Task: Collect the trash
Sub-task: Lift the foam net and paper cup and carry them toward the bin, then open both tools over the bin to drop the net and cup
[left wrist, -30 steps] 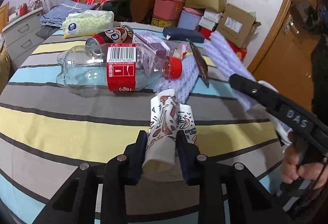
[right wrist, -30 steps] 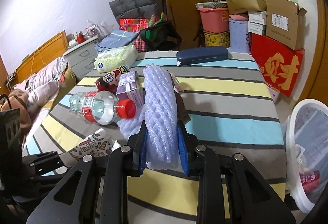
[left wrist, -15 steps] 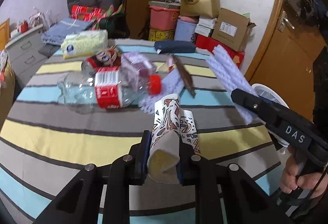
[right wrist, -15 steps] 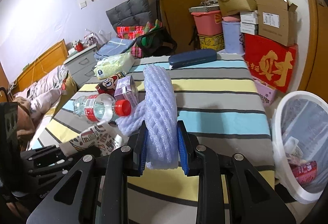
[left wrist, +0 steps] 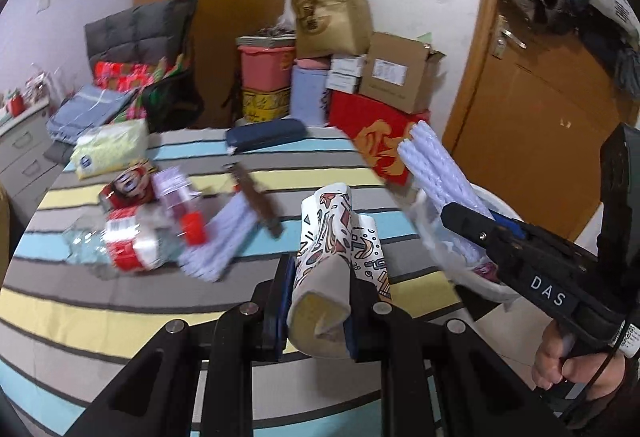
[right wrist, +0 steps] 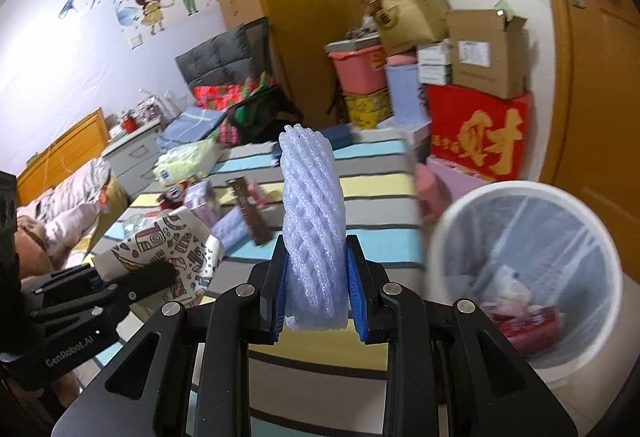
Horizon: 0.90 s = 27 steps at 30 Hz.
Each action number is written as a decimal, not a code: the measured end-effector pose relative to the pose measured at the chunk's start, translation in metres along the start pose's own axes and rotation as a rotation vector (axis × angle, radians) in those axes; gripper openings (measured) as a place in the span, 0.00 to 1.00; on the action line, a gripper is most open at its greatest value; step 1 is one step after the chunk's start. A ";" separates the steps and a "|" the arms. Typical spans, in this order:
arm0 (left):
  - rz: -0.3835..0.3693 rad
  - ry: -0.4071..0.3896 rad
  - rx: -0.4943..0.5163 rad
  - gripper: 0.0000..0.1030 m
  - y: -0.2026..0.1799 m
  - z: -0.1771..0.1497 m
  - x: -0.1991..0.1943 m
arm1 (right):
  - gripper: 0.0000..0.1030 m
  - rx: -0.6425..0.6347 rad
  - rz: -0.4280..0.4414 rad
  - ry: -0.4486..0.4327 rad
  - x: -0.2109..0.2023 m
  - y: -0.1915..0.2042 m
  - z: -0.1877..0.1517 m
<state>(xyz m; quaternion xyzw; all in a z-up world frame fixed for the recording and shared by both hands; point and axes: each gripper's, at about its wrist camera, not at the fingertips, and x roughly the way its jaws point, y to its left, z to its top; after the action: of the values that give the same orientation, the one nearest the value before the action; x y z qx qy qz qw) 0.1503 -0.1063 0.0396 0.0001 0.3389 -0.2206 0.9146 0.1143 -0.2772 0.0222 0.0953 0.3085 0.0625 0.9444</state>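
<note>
The left gripper [left wrist: 318, 301] is clamped tight on a crushed patterned paper cup [left wrist: 334, 257], held above the near edge of the striped table [left wrist: 100, 317]. The right gripper [right wrist: 316, 285] pinches a lilac foam net sleeve [right wrist: 312, 221], upright between its blue pads. To the right stands a white trash bin [right wrist: 520, 277] lined with a bag. A plastic bottle [left wrist: 132, 241], blurred, lies on the table's left side.

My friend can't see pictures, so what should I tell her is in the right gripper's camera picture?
The right gripper squeezes a lavender foam net sleeve above a striped table. A white trash bin lined with a bag waits on the right with some trash inside. On the left, the left gripper holds a crushed patterned paper cup.
</note>
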 end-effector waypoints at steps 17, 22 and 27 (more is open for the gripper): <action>-0.136 0.000 0.134 0.21 -0.114 0.030 0.042 | 0.26 0.089 -0.187 -0.033 -0.033 -0.080 -0.003; -0.135 0.020 0.180 0.21 -0.140 0.033 0.063 | 0.26 0.110 -0.236 -0.009 -0.035 -0.100 -0.009; -0.168 0.065 0.189 0.21 -0.156 0.029 0.084 | 0.26 0.141 -0.272 0.031 -0.032 -0.120 -0.016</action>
<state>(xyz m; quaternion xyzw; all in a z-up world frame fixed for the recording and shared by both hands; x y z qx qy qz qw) 0.1617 -0.2857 0.0331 0.0648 0.3448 -0.3272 0.8774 0.0858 -0.3977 0.0013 0.1180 0.3367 -0.0863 0.9302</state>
